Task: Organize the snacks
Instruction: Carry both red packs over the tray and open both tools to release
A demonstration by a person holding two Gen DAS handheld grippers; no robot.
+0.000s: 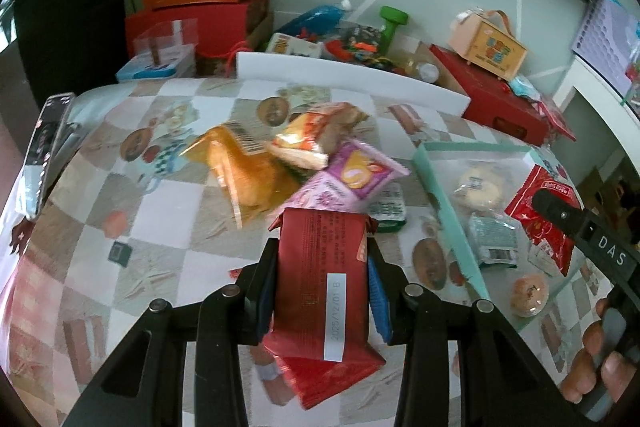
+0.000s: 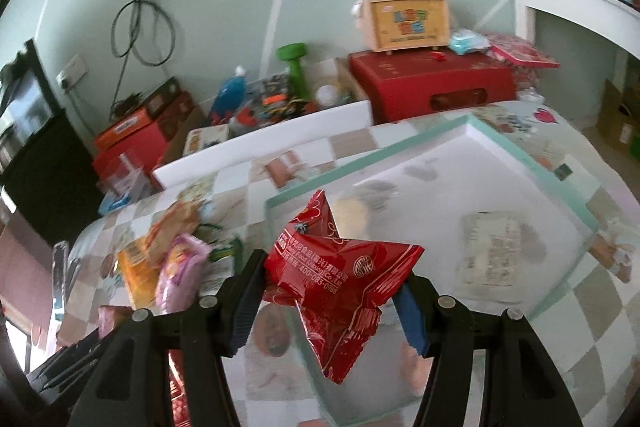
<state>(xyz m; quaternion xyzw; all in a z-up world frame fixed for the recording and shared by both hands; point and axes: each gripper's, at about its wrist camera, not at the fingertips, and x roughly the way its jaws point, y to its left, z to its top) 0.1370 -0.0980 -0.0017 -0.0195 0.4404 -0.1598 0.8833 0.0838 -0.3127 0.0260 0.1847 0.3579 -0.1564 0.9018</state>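
While both grippers are loaded, stock stands thus. Left gripper (image 1: 320, 251): clamped on a dark red packet (image 1: 320, 279), held lengthwise above the table (image 1: 168, 211), date label facing up. Right gripper (image 2: 334, 291): clamped on a bright red pouch (image 2: 340, 279), crumpled, held over the near corner of the tray (image 2: 532, 155). Tray: clear, teal-edged, holding a round pastry (image 1: 480, 187), a teal packet (image 1: 494, 239), a red packet (image 1: 540, 223) and a small round snack (image 1: 530, 294). Table, chequered cloth: loose pile of an orange packet (image 1: 240, 167), an orange-white packet (image 1: 316, 135), a purple packet (image 1: 356, 175) and a green packet (image 1: 390, 209), left of the tray. Phone (image 1: 46, 147) at the table's left edge.
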